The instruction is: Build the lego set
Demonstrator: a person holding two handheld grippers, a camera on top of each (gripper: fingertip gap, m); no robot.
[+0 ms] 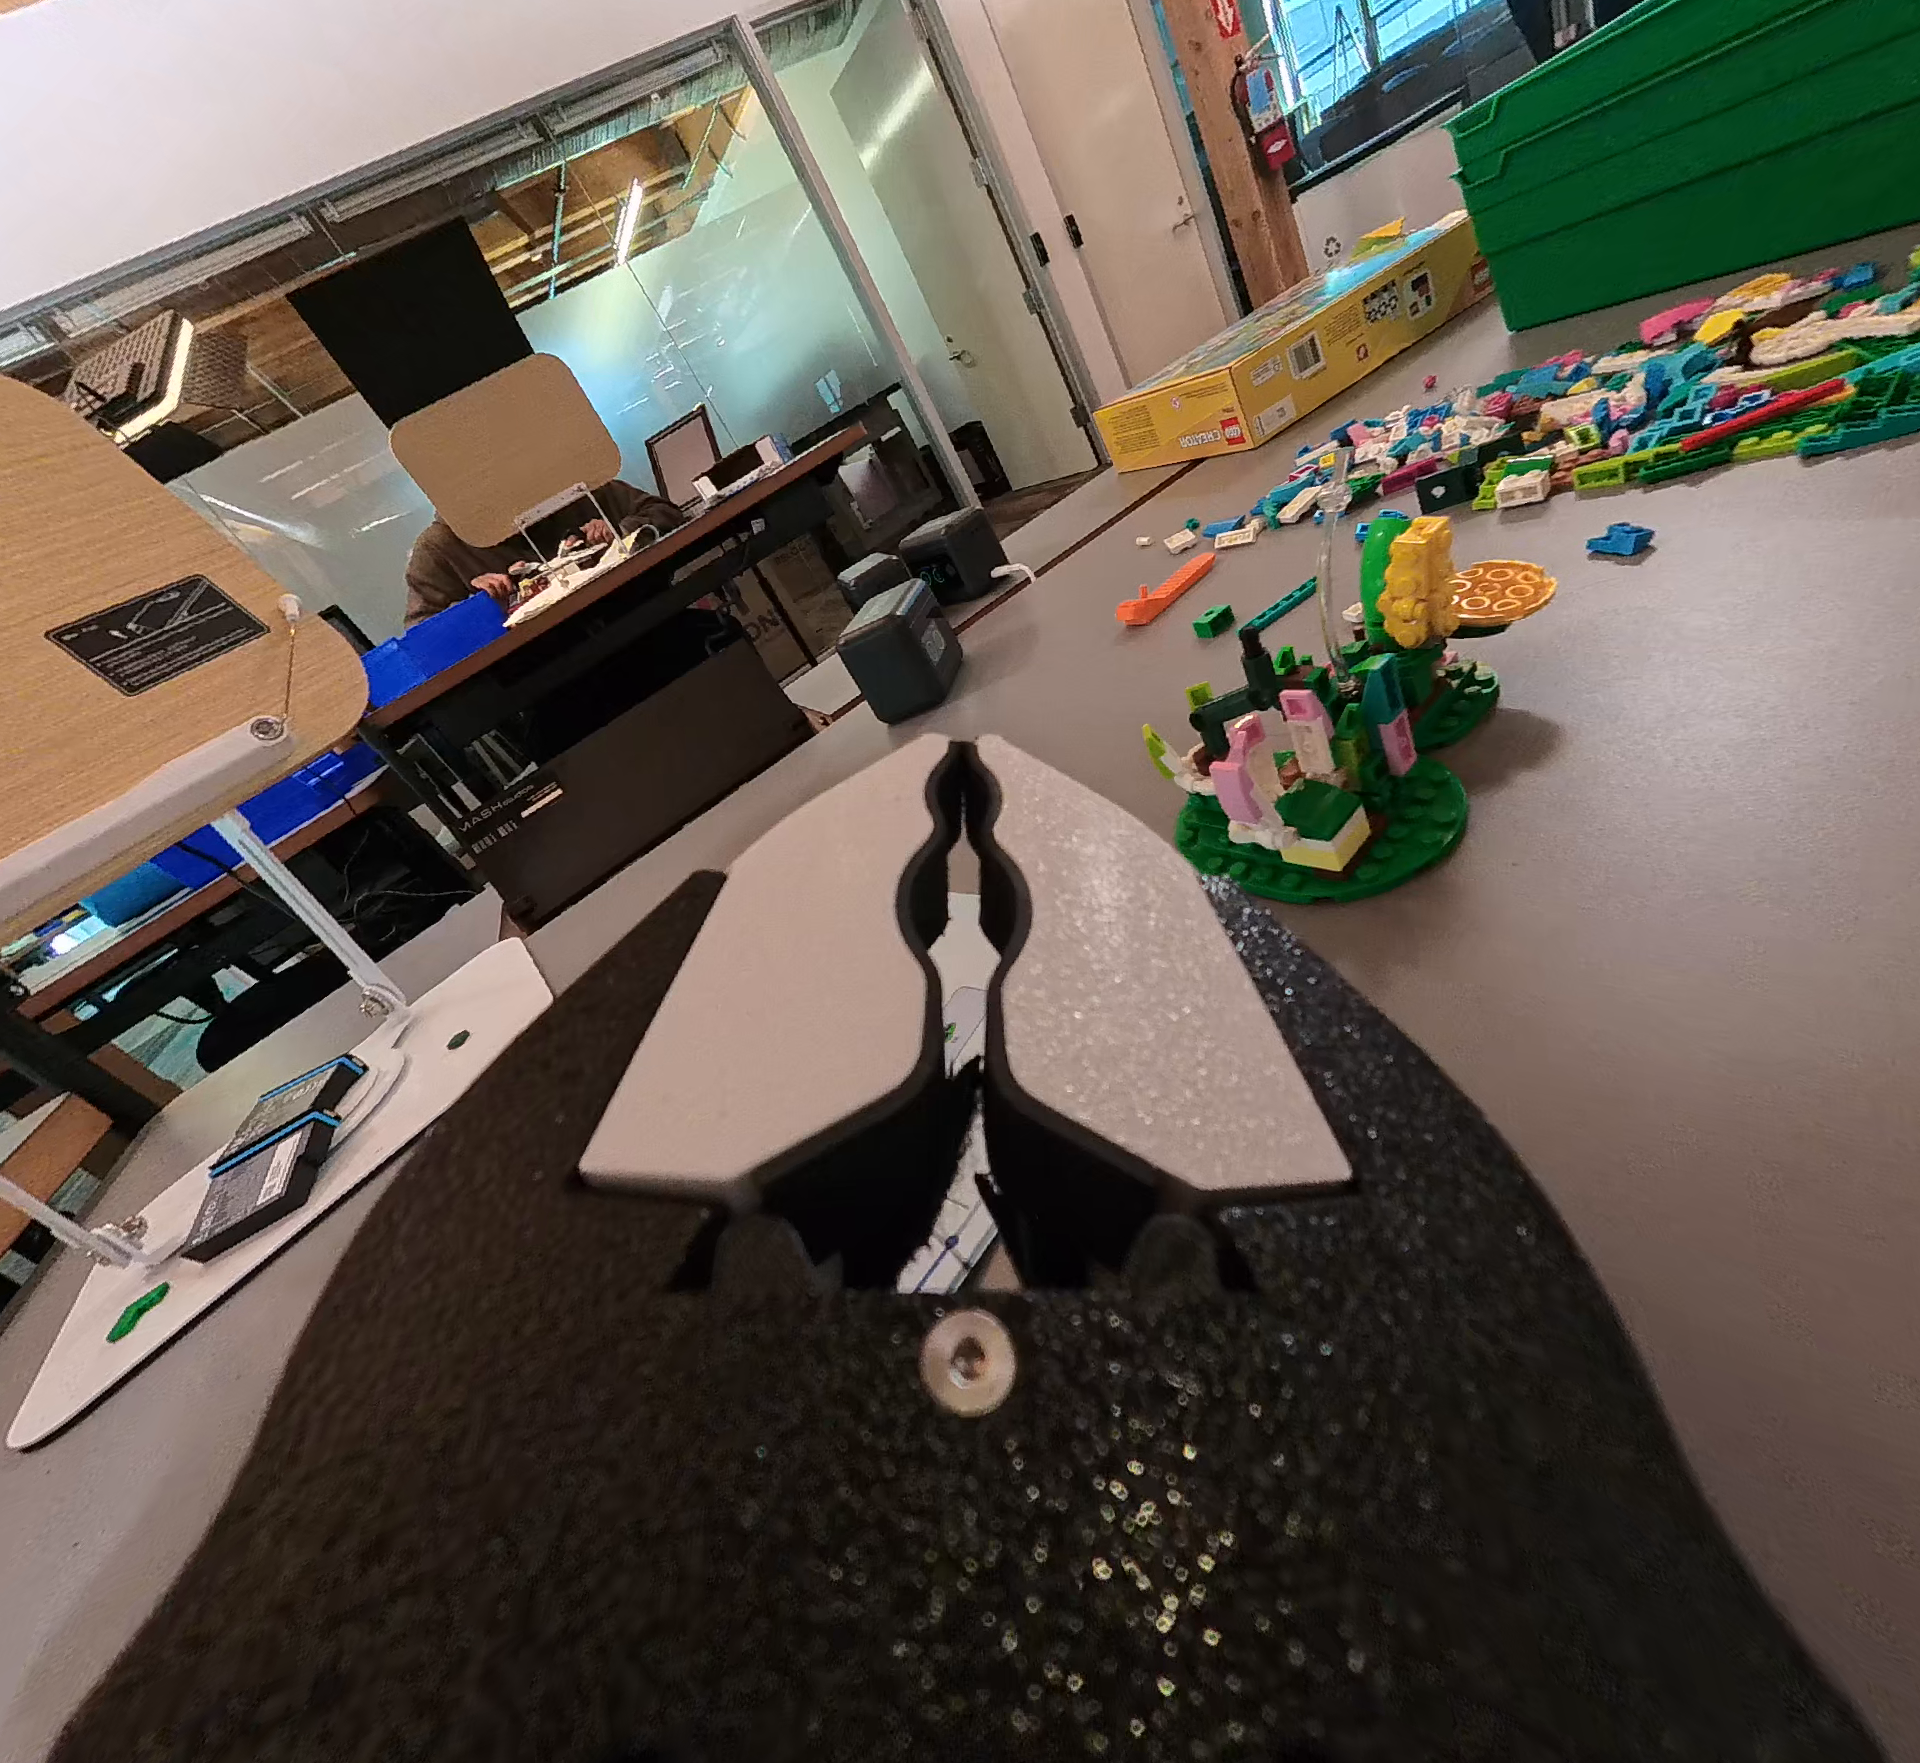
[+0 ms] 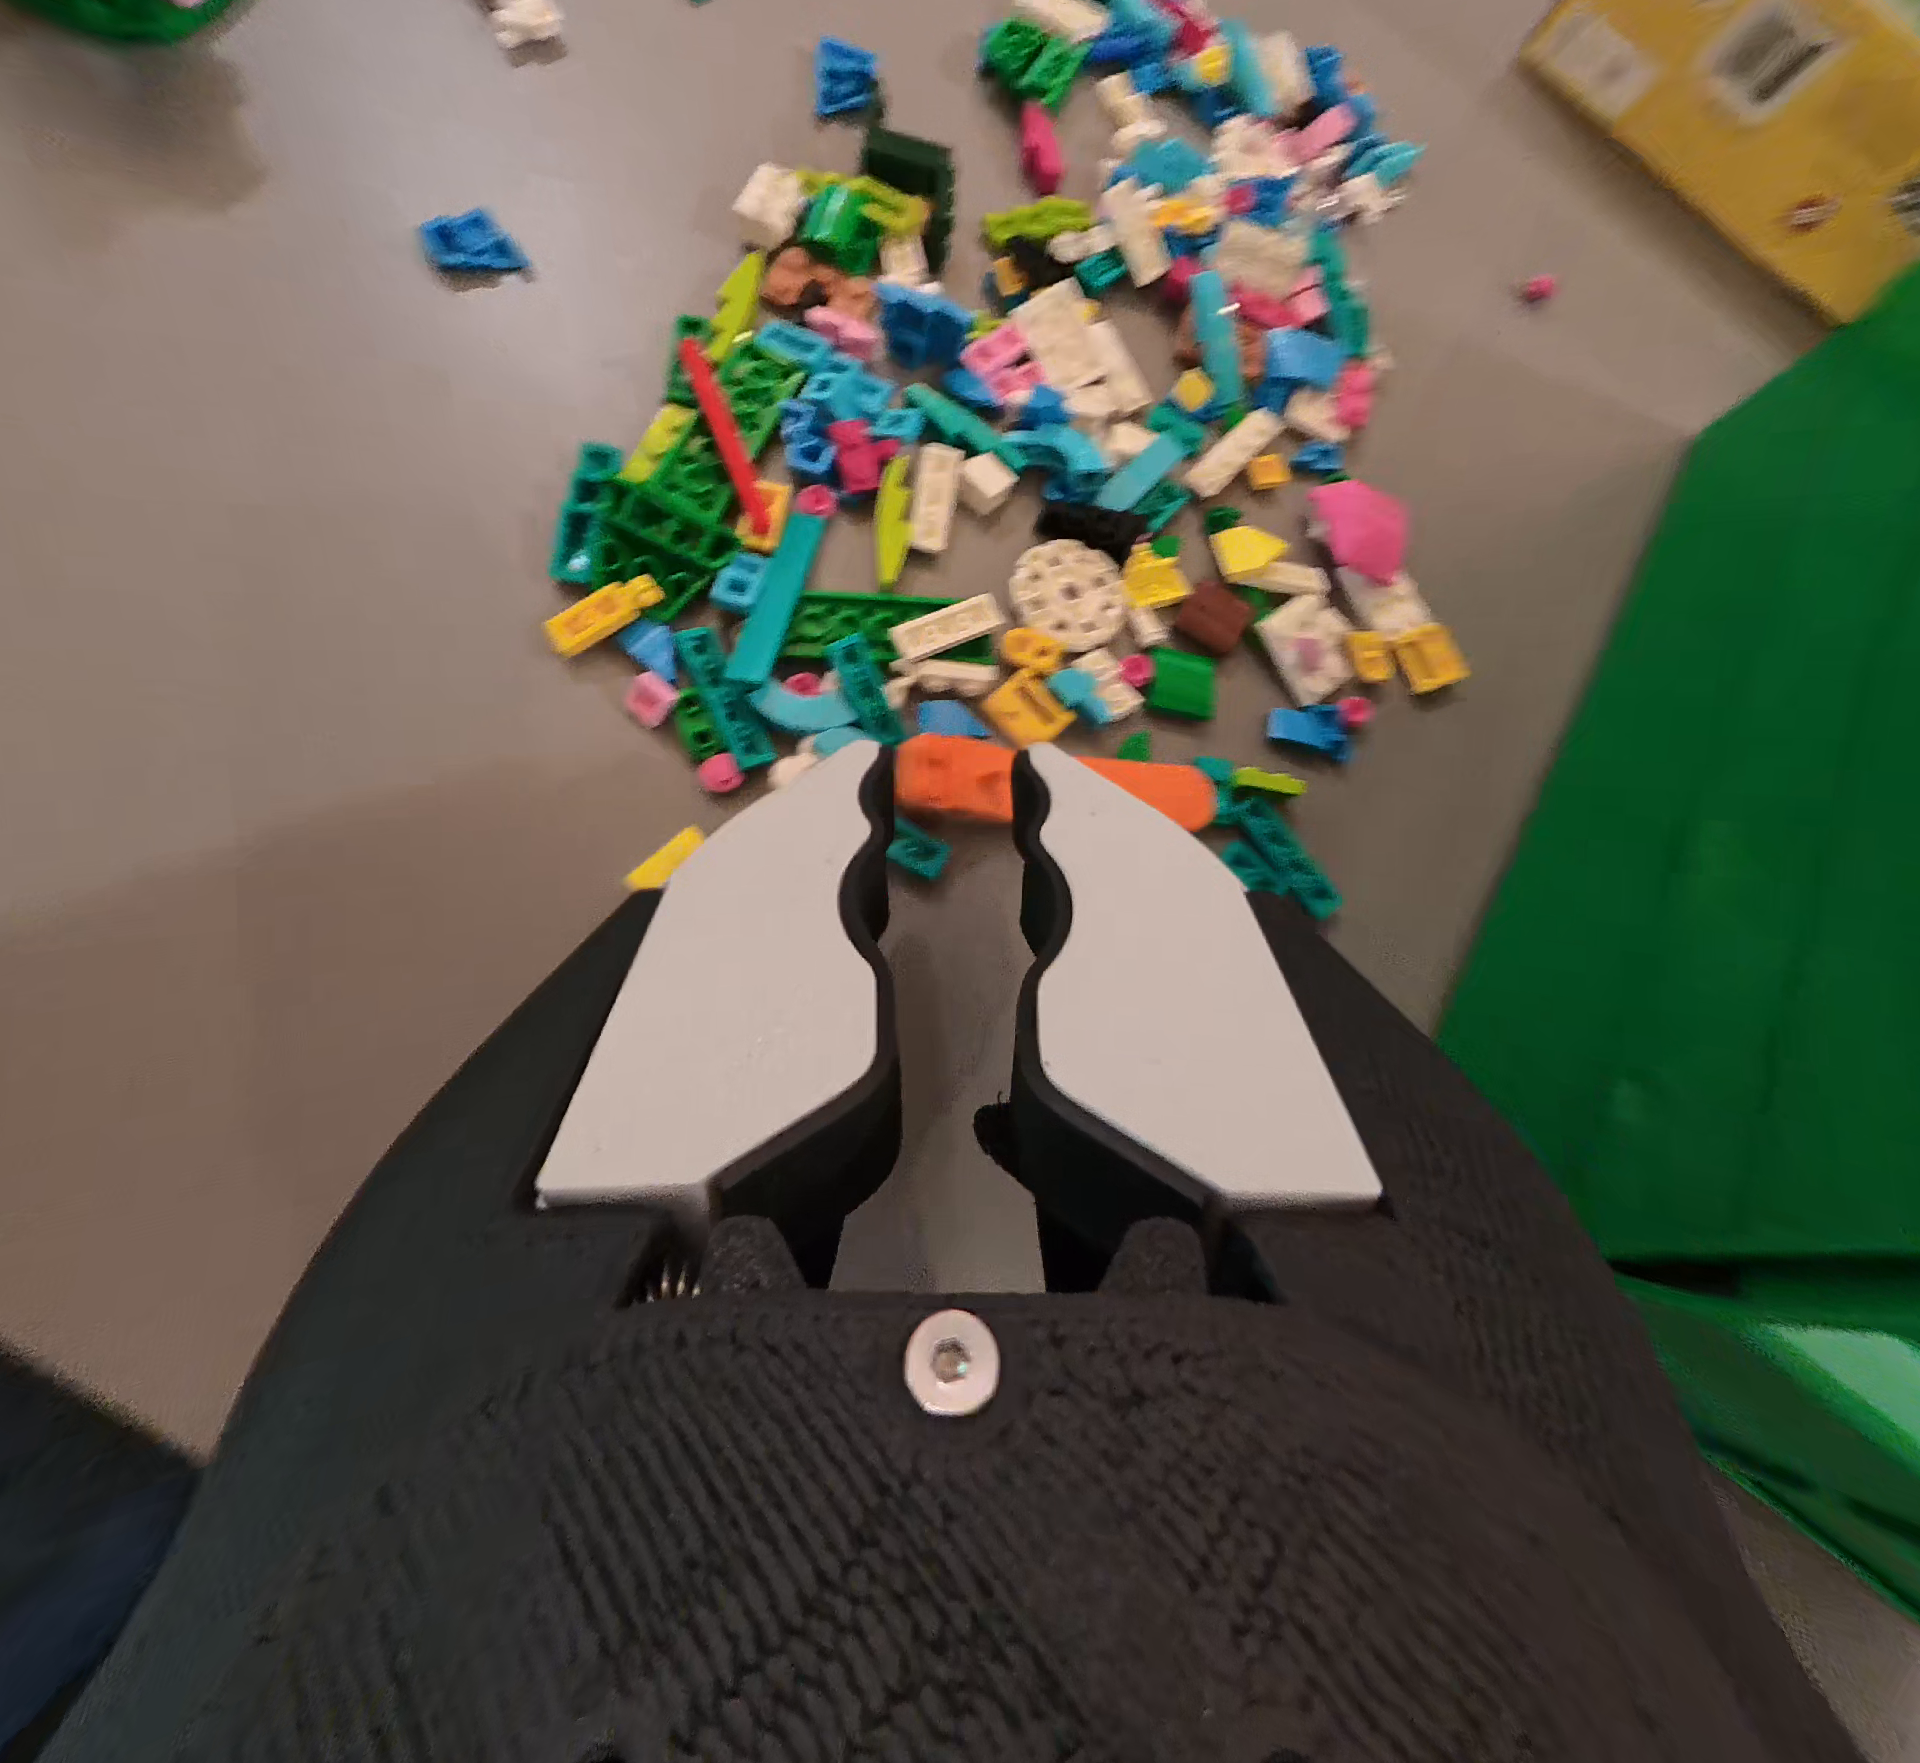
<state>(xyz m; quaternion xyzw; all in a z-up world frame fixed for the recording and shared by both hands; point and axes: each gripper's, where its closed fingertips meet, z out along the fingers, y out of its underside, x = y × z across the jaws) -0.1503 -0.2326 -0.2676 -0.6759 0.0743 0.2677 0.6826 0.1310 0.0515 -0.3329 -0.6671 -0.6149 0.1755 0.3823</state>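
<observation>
Hovering over the loose pile: right gripper (image 2: pixel 954 763) spread above an orange piece (image 2: pixel 951 783), left gripper (image 1: pixel 968 757) pressed together and empty

The right jaws stand apart with the orange piece showing in the gap at their tips, probably lined up for a pick; contact cannot be told. The left rests low over the grey table (image 1: pixel 1662 986), seemingly parked, near the partly built model (image 1: pixel 1325 778) on green round plates. The brick pile (image 2: pixel 997 425) lies spread flat, likely so single parts can be found, between stacked green bins (image 2: pixel 1766 830) and the yellow set box (image 2: pixel 1725 61), whose printing is left unquoted; a black label sits on a wooden panel (image 1: pixel 145 633)
</observation>
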